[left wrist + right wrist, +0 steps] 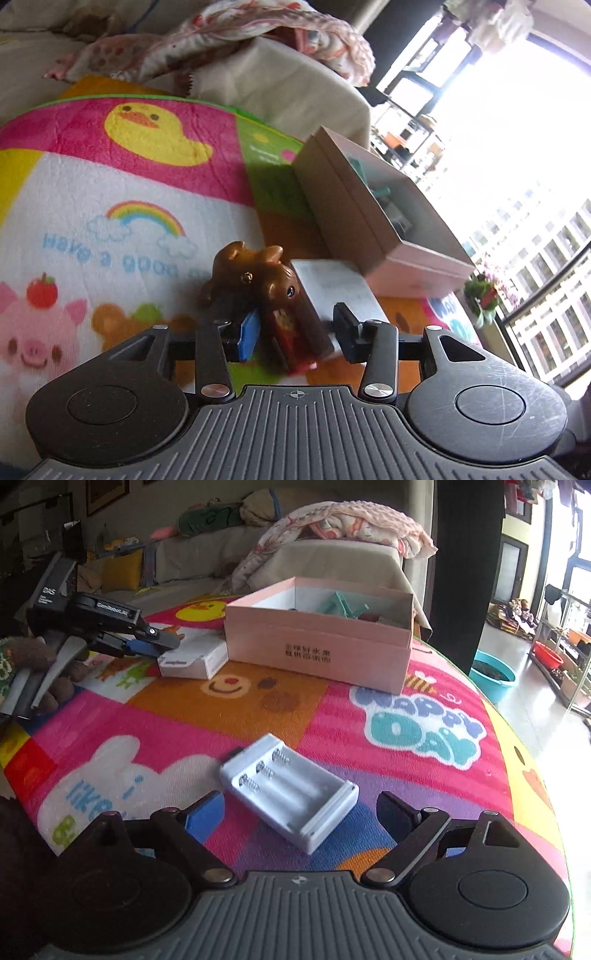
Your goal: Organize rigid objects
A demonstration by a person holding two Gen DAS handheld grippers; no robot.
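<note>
The left claw (295, 328) has a brown toy animal (258, 273) between its fingers, head up and away from the camera. The blue-padded finger (248, 334) presses its side, but the other finger stands a little off it, so whether this is a firm grip I cannot tell. The toy's lower half is blurred; there is a red patch low on its body that I cannot make out. Its long axis runs roughly along the fingers, leaning left at the top.

Behind it lies a small white carton (332, 288), partly covered by the toy. Further back, the pink box (317, 638) sits open on the cartoon blanket (258, 709); something teal (343, 605) pokes above its rim, the rest hidden by the wall.

The right claw (299, 812) is spread wide, released, hovering at a white battery holder (290, 794) lying slots-up, long axis running diagonally from far left to near right, springs at the far end.
</note>
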